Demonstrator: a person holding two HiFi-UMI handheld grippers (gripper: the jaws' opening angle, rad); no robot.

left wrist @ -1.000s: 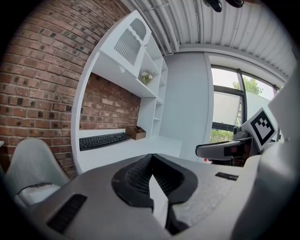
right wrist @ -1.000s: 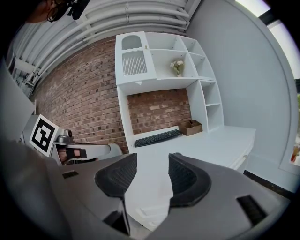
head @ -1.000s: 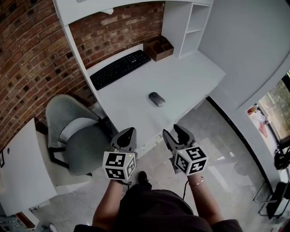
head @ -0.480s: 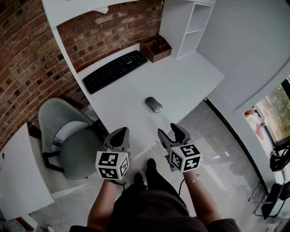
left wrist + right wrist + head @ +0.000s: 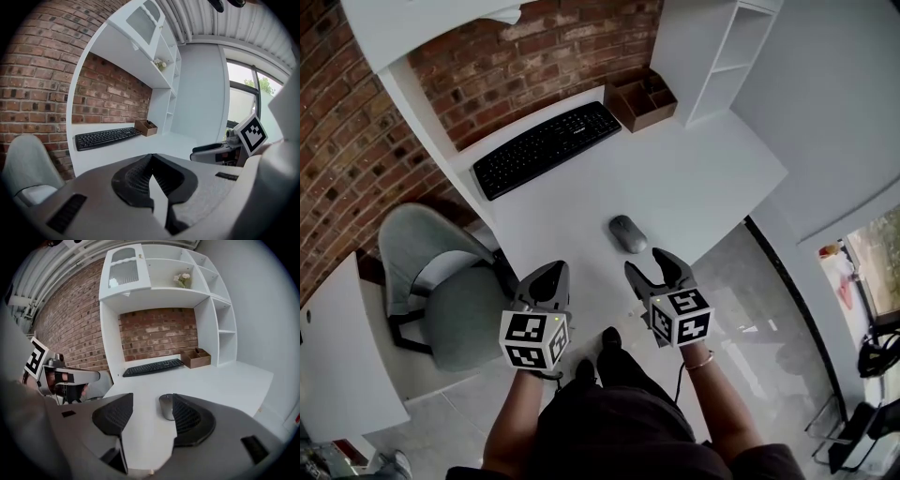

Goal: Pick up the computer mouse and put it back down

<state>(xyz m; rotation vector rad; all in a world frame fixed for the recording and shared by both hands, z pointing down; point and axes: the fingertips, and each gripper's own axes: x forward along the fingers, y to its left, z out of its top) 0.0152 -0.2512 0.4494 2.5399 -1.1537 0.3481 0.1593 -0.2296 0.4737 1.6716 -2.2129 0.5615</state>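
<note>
- Mouse [image 5: 627, 233]: grey, flat on white bench [image 5: 703, 178], centre of head view, close to bench's front edge; nothing touching it.
- Right tongs [image 5: 647, 262]: lower centre-right, just below mouse in head view; jaws apart & opening, nothing btwn pads, clear of mouse.
- Right gripper view: mouse mid-frame, ahead in the gap, partly behind right-hand jaw.
- Left tongs [image 5: 551, 272]: lower centre-left, overlapping bench's lower-left corner in frame; jaws closed together, empty.
- Black keyboard [image 5: 546, 148]: upper centre-left, at back of bench by brick wall [image 5: 356, 141].
- Brown wooden organiser [image 5: 649, 99]: top centre, right of keyboard, at back of bench.
- Grey chair [image 5: 441, 281]: left of frame, beside bench, near left tongs.
</note>
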